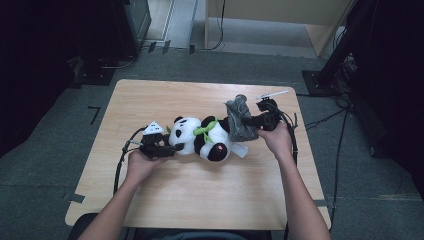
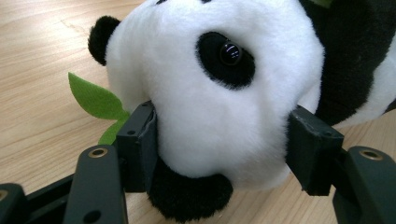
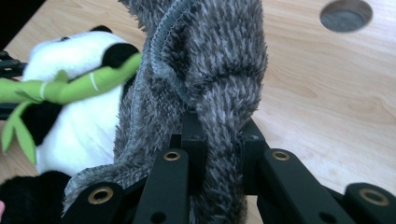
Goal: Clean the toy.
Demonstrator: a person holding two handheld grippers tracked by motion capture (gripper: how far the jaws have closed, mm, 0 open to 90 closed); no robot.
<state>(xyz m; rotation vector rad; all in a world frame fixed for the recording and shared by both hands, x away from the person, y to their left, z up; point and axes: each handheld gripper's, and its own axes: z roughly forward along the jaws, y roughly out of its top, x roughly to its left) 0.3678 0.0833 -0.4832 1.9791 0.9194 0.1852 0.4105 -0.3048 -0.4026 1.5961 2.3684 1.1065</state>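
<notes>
From above, a toy panda [image 1: 202, 137] is lying on its side near the middle of the wooden table [image 1: 200, 200], head toward the person's left. The left gripper [image 1: 170, 149] is sitting at the panda's head, the left hand [image 1: 142, 165] wrapping its body. On the other side, the right gripper [image 1: 252, 121] is pinching a grey fuzzy cloth [image 1: 241, 119] that is standing bunched up against the panda's back end, with the right hand [image 1: 277, 140] behind it.

In the left gripper view, the panda's white head [image 2: 219, 102] is lying between the two black jaws. The left jaw is touching the fur beside a green felt leaf [image 2: 95, 100]; the right jaw is standing just at the cheek, so the jaws are bracketing the head loosely rather than squeezing it.

In the right gripper view, the jaws are closing tight on a fold of the grey cloth [image 3: 210, 74], which is rising above them. To the left, the panda [image 3: 79, 116] is holding a green bamboo stalk [image 3: 74, 84]. A round hole [image 3: 346, 15] is showing in the table top.
</notes>
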